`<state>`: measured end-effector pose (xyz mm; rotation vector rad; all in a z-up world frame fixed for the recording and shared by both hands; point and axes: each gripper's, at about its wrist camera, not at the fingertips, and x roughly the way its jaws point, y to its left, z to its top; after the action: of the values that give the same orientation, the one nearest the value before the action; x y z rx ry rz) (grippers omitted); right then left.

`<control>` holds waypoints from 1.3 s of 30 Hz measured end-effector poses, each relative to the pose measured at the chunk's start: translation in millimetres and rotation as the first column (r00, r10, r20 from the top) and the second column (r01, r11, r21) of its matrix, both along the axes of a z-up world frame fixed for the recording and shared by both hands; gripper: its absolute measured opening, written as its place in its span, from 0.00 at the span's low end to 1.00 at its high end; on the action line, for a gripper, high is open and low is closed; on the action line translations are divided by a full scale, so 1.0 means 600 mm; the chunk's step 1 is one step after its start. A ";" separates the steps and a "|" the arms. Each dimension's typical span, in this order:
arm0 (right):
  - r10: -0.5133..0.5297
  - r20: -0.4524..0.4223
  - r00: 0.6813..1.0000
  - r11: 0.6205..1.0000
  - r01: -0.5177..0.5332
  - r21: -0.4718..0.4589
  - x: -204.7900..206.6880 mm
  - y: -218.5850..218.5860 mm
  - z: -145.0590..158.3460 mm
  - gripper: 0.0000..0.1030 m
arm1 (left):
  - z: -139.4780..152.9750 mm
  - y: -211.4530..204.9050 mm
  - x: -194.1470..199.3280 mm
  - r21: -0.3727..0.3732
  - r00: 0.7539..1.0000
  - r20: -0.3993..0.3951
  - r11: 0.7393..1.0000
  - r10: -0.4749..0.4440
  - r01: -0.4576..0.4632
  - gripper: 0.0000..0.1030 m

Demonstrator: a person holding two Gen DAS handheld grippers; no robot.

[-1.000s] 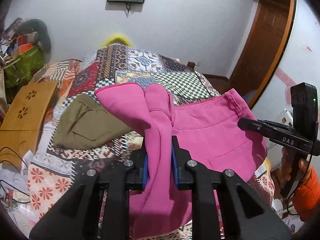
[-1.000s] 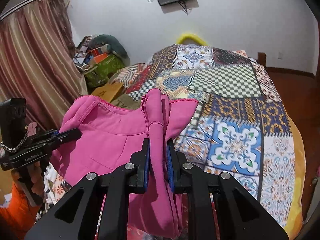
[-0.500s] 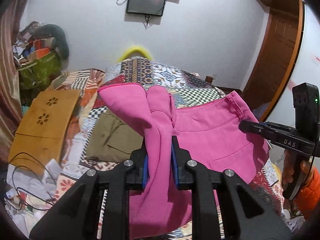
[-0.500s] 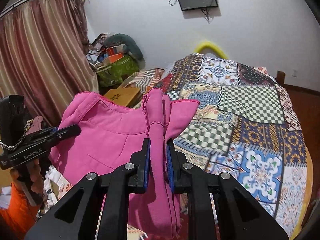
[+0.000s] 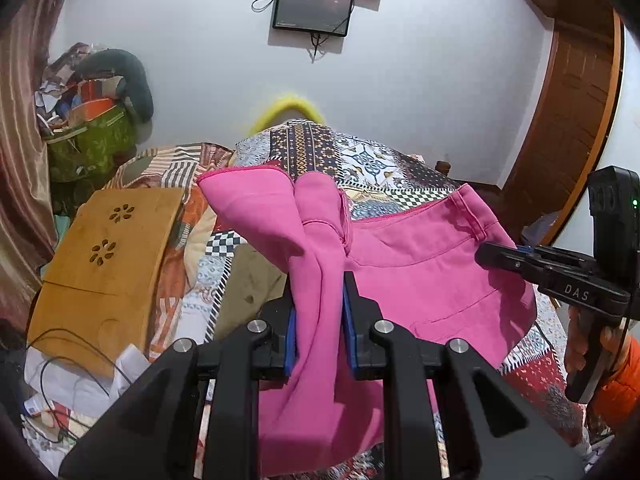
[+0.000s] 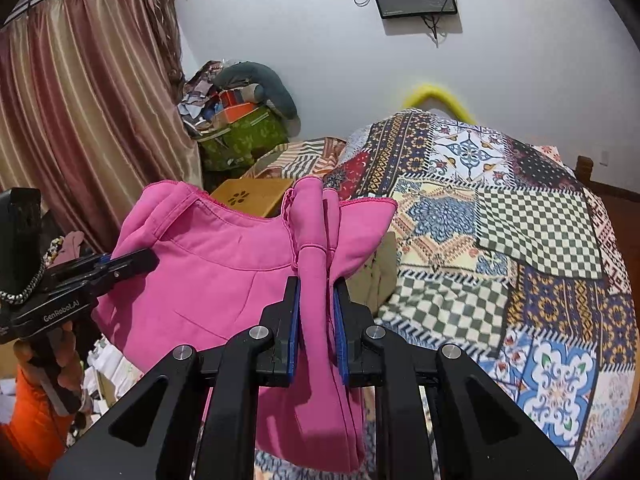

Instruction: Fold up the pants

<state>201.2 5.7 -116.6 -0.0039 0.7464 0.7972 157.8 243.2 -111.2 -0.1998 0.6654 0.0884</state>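
Both claws have carried the pink pants (image 5: 420, 276) toward the far wall since the earlier frames: wall screen and wooden tray now sit lower and larger in view, grip unchanged.

Left claw (image 5: 319, 312): nearly closed, blue pads clamped on a bunched fold of the pink fabric, cloth hanging below the fingers. Right claw (image 6: 316, 316): same, narrow gap, pads pinching a bunched fold. Each claw shows in the other's view at the far end of the waistband, gripped by a hand (image 6: 52, 360) with an orange sleeve (image 5: 616, 384).

Pants are held up in the air between the two claws, waistband stretched across, above the near end of the bed (image 6: 540, 240). Patchwork bedspread covers the bed. Olive-brown garment (image 5: 248, 284) lies flat on the bedspread, just beyond and partly under the pants.

Left of the bed: wooden tray (image 5: 108, 264) with flower cut-outs, black cable (image 5: 76, 356) and white papers below it. Farther back: green bag (image 6: 244, 140) with a clutter pile in the corner, striped curtain (image 6: 88, 120) beside it. Yellow item (image 5: 288, 110) at the head of the bed. Wall screen (image 5: 313, 9) on the far wall, wooden door (image 5: 568, 120) on the right.
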 end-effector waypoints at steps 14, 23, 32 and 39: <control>-0.009 -0.003 1.000 0.999 0.009 -0.032 0.100 0.072 -0.038 0.13 | -0.051 0.085 0.115 -0.028 0.999 -0.035 0.999 -0.019 0.018 0.18; -0.003 -0.049 0.999 0.997 -0.001 -0.078 0.158 0.106 -0.100 0.13 | -0.138 0.120 0.185 -0.027 0.992 -0.116 0.999 -0.041 0.038 0.18; -0.018 -0.150 0.989 0.989 -0.004 -0.149 0.186 0.127 -0.179 0.13 | -0.242 0.141 0.231 -0.010 0.967 -0.246 0.998 -0.065 0.064 0.19; -0.023 -0.183 0.983 0.980 -0.014 -0.199 0.189 0.125 -0.202 0.21 | -0.267 0.162 0.236 -0.059 0.958 -0.280 0.997 -0.057 0.042 0.37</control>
<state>314.7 80.5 -237.7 -0.1102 1.0005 0.7220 299.5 340.6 -271.2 -0.2235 0.9575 0.0515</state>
